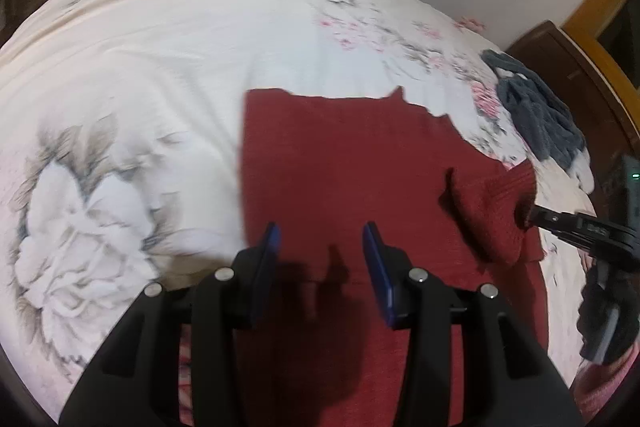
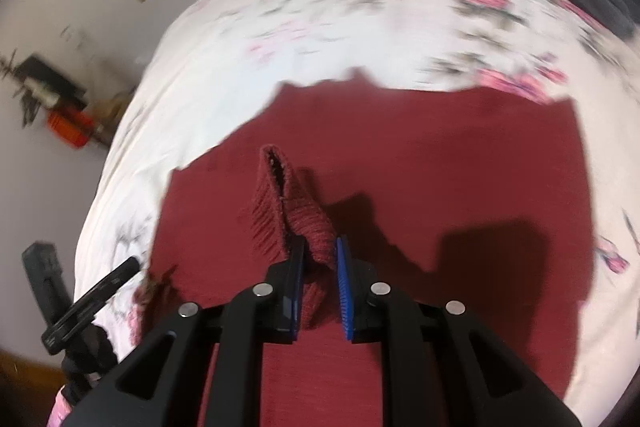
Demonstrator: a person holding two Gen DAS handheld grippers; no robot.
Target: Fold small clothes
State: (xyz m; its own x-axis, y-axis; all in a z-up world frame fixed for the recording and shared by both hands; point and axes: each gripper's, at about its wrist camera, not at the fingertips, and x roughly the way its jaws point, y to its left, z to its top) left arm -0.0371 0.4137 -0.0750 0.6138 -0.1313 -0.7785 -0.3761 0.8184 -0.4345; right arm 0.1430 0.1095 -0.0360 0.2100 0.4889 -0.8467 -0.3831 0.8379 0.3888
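Observation:
A dark red knitted sweater [image 1: 344, 163] lies spread flat on the bed. In the left wrist view my left gripper [image 1: 322, 231] hovers open over its middle, with nothing between the blue pads. My right gripper [image 2: 319, 243] is shut on the sweater's ribbed cuff [image 2: 280, 203], which stands lifted off the flat body [image 2: 440, 155]. From the left wrist view, that cuff [image 1: 500, 203] is pulled up at the right, with the right gripper [image 1: 534, 217] pinching its edge. The left gripper [image 2: 134, 263] shows at the left edge of the sweater in the right wrist view.
The bed cover [image 1: 160, 67] is cream with grey and pink flowers. A dark grey fuzzy garment [image 1: 536, 115] lies at the bed's far right side. A wooden bed frame [image 1: 600, 67] borders that side. A wall shelf with an orange box [image 2: 68, 127] hangs beyond the bed.

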